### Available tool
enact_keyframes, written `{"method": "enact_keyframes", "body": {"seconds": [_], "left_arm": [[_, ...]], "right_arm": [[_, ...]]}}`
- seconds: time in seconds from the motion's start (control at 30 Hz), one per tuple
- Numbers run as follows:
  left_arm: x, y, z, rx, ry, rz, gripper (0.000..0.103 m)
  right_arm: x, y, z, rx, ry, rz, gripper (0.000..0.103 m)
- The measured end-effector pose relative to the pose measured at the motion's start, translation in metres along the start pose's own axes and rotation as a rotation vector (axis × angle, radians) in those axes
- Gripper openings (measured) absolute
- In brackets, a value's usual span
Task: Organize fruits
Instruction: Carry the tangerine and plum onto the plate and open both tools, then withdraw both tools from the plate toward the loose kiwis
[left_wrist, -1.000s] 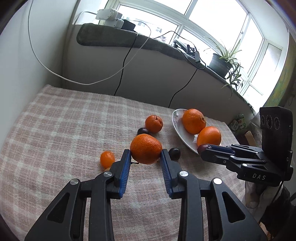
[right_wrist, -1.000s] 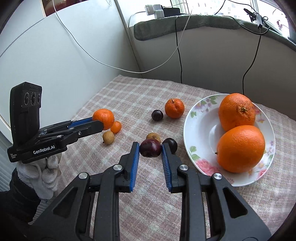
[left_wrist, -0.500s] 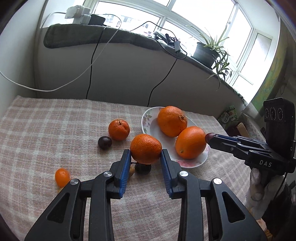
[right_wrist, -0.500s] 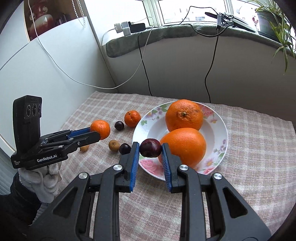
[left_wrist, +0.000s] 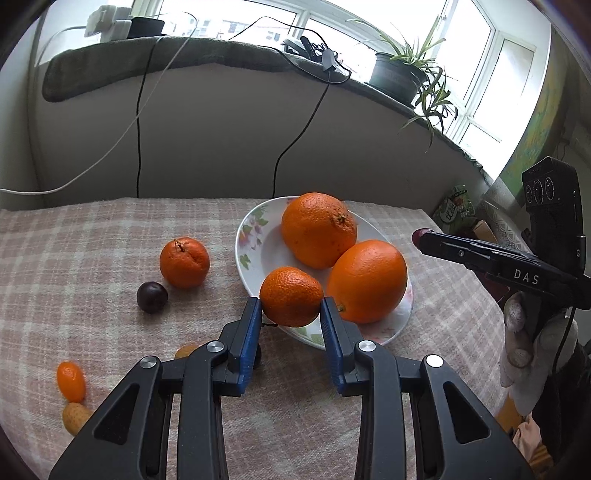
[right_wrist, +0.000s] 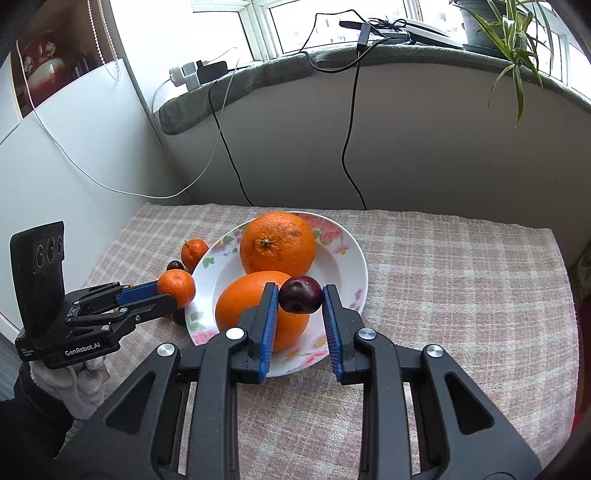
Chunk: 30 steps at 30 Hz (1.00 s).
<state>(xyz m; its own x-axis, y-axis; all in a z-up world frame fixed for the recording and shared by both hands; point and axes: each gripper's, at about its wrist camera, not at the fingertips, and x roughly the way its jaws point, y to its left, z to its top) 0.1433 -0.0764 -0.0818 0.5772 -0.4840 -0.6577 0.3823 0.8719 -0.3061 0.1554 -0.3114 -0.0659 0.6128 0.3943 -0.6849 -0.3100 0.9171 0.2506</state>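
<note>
My left gripper (left_wrist: 291, 306) is shut on a tangerine (left_wrist: 291, 296) and holds it over the near left rim of the floral plate (left_wrist: 251, 236). It also shows in the right wrist view (right_wrist: 176, 287). My right gripper (right_wrist: 300, 295) is shut on a dark plum (right_wrist: 300, 294) above the plate (right_wrist: 351, 254), in front of two large oranges (right_wrist: 277, 246) (right_wrist: 255, 299). In the left wrist view the oranges (left_wrist: 318, 229) (left_wrist: 367, 280) lie in the plate and the right gripper (left_wrist: 419, 236) comes in from the right.
On the checked cloth left of the plate lie another tangerine (left_wrist: 184, 262), a dark plum (left_wrist: 152, 297), a kumquat (left_wrist: 71, 381) and a small tan fruit (left_wrist: 75, 417). A wall with hanging cables (left_wrist: 138, 122) and a sill with a potted plant (left_wrist: 399, 74) stand behind the table.
Both grippers have moved toward the plate with their fruit. The left one now holds the tangerine over the rim; the right one holds the plum above the plate.
</note>
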Motion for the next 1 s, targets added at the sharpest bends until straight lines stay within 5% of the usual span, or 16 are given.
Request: {"method": "enact_keyframes", "body": {"seconds": [0.87,0.93,1.0], "left_arm": [[0.020,-0.010,0.005,0.047,0.038,0.006,0.031],[0.020,-0.010,0.005,0.051,0.038,0.007,0.031],[0.020,-0.011,0.005,0.054,0.037,0.005,0.031]], "right_arm": [[0.029,-0.029,0.003,0.048,0.038,0.003,0.026],[0.029,-0.028,0.003,0.045,0.037,0.002,0.038],[0.027,-0.027,0.004,0.044,0.024,-0.007,0.066]]}}
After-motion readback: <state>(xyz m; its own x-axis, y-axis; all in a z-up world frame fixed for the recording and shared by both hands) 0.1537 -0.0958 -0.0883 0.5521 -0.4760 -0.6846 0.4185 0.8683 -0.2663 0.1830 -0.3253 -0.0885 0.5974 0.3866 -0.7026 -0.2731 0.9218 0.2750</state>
